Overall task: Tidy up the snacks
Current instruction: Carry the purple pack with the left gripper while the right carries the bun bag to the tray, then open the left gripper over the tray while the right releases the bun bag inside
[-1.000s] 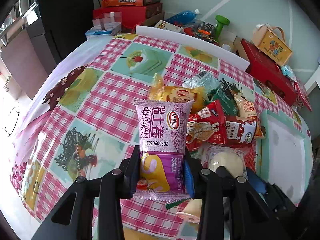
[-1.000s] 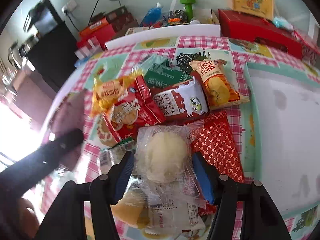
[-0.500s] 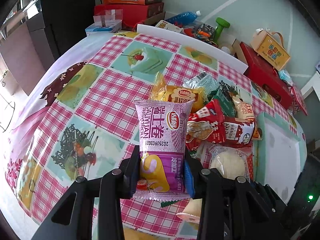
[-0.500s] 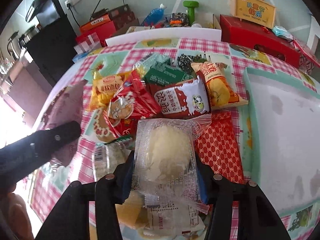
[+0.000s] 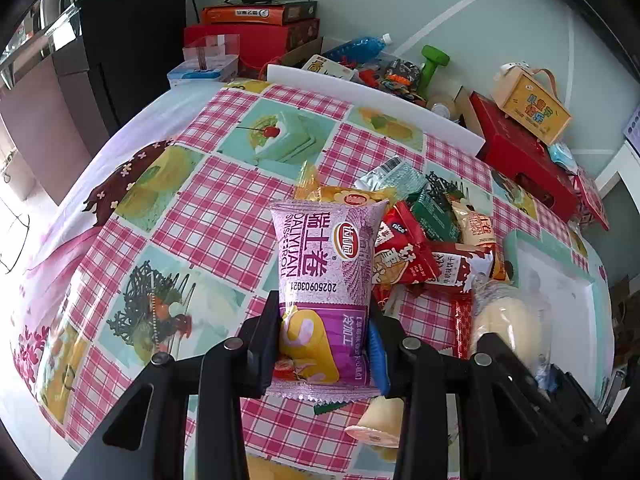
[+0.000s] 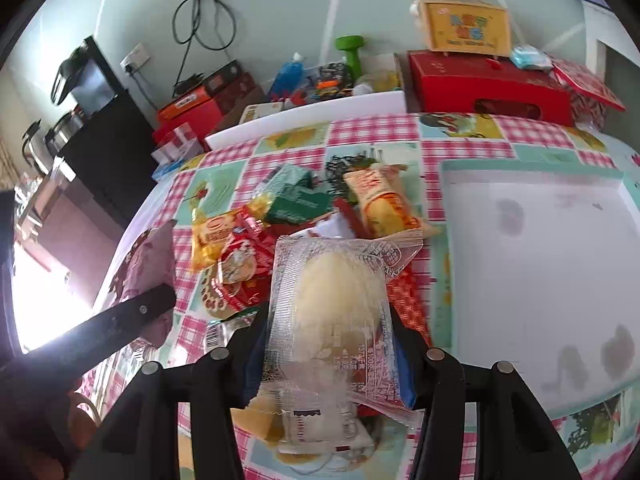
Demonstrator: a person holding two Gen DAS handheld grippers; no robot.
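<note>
The left hand-held gripper (image 5: 324, 344) is closed on the lower half of a purple plastic-wrapped Swiss roll snack packet (image 5: 326, 276), which stands upright between the jaws and clear of the tabletop (image 5: 224, 216), a surface covered in a pink-checked cloth with cake prints. The right hand-held gripper (image 6: 332, 356) is closed on a clear plastic packet holding a pale round bun (image 6: 340, 300), likewise lifted. The landmark is the loose heap of mixed foil and plastic snack packets (image 5: 424, 248) lying on the cloth. The purple packet is held just to the left of that heap and above its near edge; the bun packet is held over the near side of the heap. A shallow white tray with a pale green rim (image 6: 532, 168) sits just to the right of the heap and, as far as its visible floor shows, holds nothing. In the heap remain a yellow foil packet (image 6: 212, 236), red packets (image 6: 240, 264), a dark green packet (image 6: 296, 200) and an orange-and-cream packet (image 6: 380, 204), with a few more wrapped items beneath the right hand-held gripper. Assessment: the task appears to be at an early stage. Two items are in hand but neither is placed; most of the heap is unsorted. The tray is the probable destination, though this cannot be confirmed.
</note>
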